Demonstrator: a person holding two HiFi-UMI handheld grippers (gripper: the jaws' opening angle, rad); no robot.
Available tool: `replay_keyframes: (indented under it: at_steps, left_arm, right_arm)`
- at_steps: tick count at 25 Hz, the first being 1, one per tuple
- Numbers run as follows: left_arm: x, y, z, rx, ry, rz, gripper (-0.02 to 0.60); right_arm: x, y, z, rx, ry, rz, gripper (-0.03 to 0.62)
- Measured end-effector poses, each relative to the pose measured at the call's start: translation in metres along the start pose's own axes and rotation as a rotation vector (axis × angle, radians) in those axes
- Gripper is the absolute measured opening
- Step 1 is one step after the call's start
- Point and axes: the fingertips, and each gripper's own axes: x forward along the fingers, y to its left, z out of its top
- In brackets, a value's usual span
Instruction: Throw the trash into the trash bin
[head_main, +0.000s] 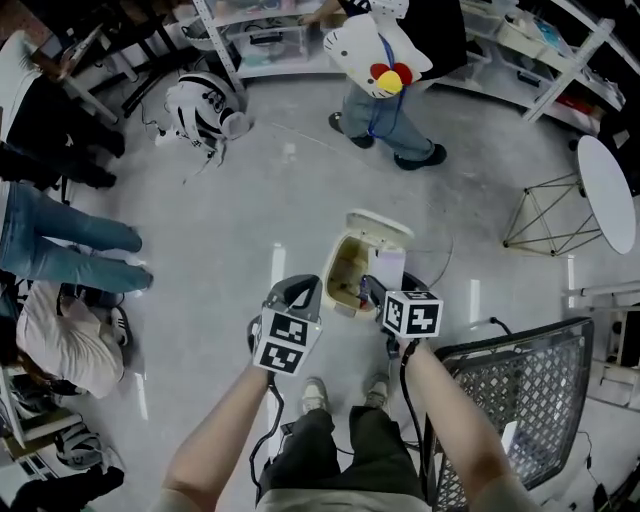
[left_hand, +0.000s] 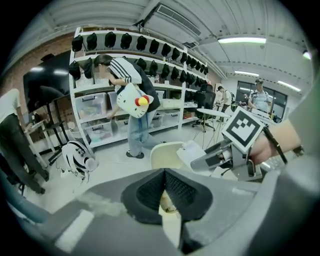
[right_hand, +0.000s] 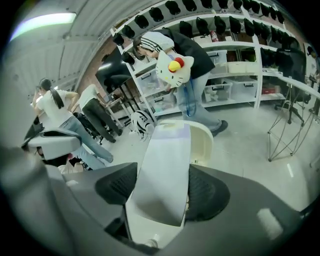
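Observation:
A cream trash bin (head_main: 350, 268) stands on the grey floor just ahead of my feet, its lid (head_main: 378, 226) tipped back and some rubbish showing inside. My right gripper (head_main: 376, 290) is shut on a flat white carton (head_main: 389, 270), holding it over the bin's right rim. In the right gripper view the carton (right_hand: 165, 175) fills the gap between both pads (right_hand: 206, 192), with the bin (right_hand: 201, 142) behind it. My left gripper (head_main: 300, 292) hangs beside the bin's left side, jaws closed tip to tip and empty (left_hand: 164, 172). The left gripper view also shows the bin (left_hand: 166, 154) and the carton (left_hand: 196, 154).
A black wire cart (head_main: 515, 400) stands close on my right. A person carrying a white cat-face bag (head_main: 380, 55) stands by the shelves beyond the bin. Seated people (head_main: 65, 255) are on the left, a striped bag (head_main: 200, 105) lies far left, and a wire stand (head_main: 545, 215) sits right.

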Motion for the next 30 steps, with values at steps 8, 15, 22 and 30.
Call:
replay_keyframes:
  at_steps: [8, 15, 22, 30]
  left_arm:
    - [0.037, 0.003, -0.050, -0.044, 0.051, -0.022, 0.002]
    - [0.049, 0.011, -0.086, -0.096, 0.108, -0.005, 0.002]
    - [0.040, 0.014, -0.093, -0.090, 0.121, 0.012, 0.002]
    - [0.001, 0.019, -0.053, -0.092, 0.109, 0.063, 0.002]
  right_arm:
    - [0.058, -0.013, -0.043, -0.020, 0.066, -0.018, 0.305]
    - [0.085, -0.022, -0.060, -0.010, 0.068, -0.025, 0.315]
    - [0.078, -0.029, -0.055, -0.019, 0.052, -0.042, 0.363]
    - [0.007, -0.006, -0.008, -0.044, -0.017, 0.009, 0.220]
